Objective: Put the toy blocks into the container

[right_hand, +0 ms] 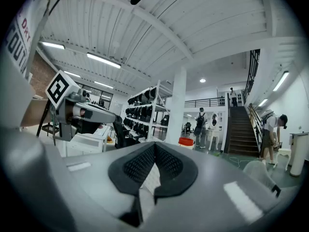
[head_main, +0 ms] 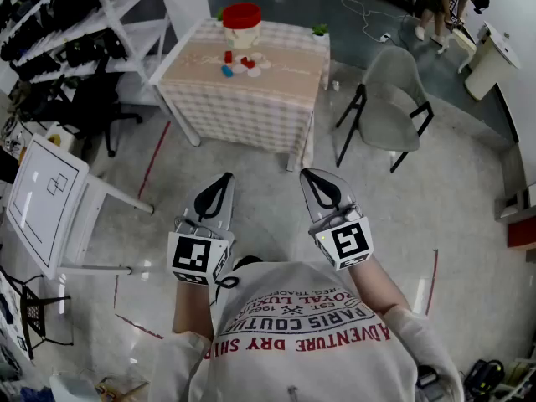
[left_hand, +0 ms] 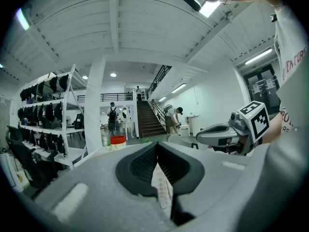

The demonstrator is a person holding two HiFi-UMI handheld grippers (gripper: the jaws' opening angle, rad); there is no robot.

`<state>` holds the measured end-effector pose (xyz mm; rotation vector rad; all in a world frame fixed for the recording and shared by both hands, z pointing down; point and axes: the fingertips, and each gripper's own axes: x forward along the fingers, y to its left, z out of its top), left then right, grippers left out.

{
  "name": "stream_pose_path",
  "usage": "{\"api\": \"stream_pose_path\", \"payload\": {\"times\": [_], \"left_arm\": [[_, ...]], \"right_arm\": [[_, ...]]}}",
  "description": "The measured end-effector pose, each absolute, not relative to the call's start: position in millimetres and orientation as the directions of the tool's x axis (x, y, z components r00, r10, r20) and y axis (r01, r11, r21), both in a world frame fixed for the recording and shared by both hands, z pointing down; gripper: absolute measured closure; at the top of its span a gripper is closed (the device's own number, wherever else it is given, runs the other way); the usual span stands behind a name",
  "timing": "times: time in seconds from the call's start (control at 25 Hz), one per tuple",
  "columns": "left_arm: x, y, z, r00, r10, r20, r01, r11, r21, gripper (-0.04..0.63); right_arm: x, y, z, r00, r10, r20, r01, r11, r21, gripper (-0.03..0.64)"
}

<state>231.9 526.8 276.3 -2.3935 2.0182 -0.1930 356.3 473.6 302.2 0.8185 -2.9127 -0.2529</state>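
Toy blocks [head_main: 246, 62] far from closed, empty fingers [head_main: 213, 198]

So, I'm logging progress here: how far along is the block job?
Nothing looks done: the blocks lie loose on the table, near the red-topped container. Nothing is in hand: the left gripper and right gripper are both shut and empty, held level, well short of the table. Left to do: step up to the table, then put every block into the container.

Warehouse-like workshop (gear-stacked shelving [left_hand: 48, 112], staircase [left_hand: 146, 120])
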Motion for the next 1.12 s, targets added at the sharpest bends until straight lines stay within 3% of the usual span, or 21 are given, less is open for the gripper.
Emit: {"api": "stream_pose_path", "payload": {"times": [0.68, 0.72, 0.76, 0.8, 1.12], "left_arm": [[234.2, 512.6, 293.3, 0.148, -0.985, 0.090, -0.988, -0.152, -0.039, 0.587], [231.9, 510.4, 294.0, 0.138, -0.987, 0.086, -0.989, -0.141, -0.032, 0.496], [229.3, 507.7, 295.0, 0.133, -0.987, 0.088, -0.990, -0.136, -0.029, 0.339], [226.4, 505.0, 296.4, 0.130, -0.987, 0.094, -0.991, -0.133, -0.030, 0.253], [184.8, 475.5, 312.9, 0.111, -0.983, 0.144, -0.993, -0.115, -0.018, 0.245]], "right_arm": [[359.4, 454.1, 315.1, -0.849, -0.527, 0.044, -0.522, 0.848, 0.094, 0.617], [359.0, 451.7, 316.9, -0.849, -0.526, 0.046, -0.521, 0.849, 0.086, 0.617], [357.5, 449.1, 318.6, -0.851, -0.523, 0.050, -0.519, 0.851, 0.081, 0.617], [355.1, 446.5, 320.2, -0.852, -0.521, 0.054, -0.516, 0.853, 0.079, 0.617], [316.6, 418.9, 334.0, -0.858, -0.504, 0.095, -0.499, 0.863, 0.075, 0.617]]}}
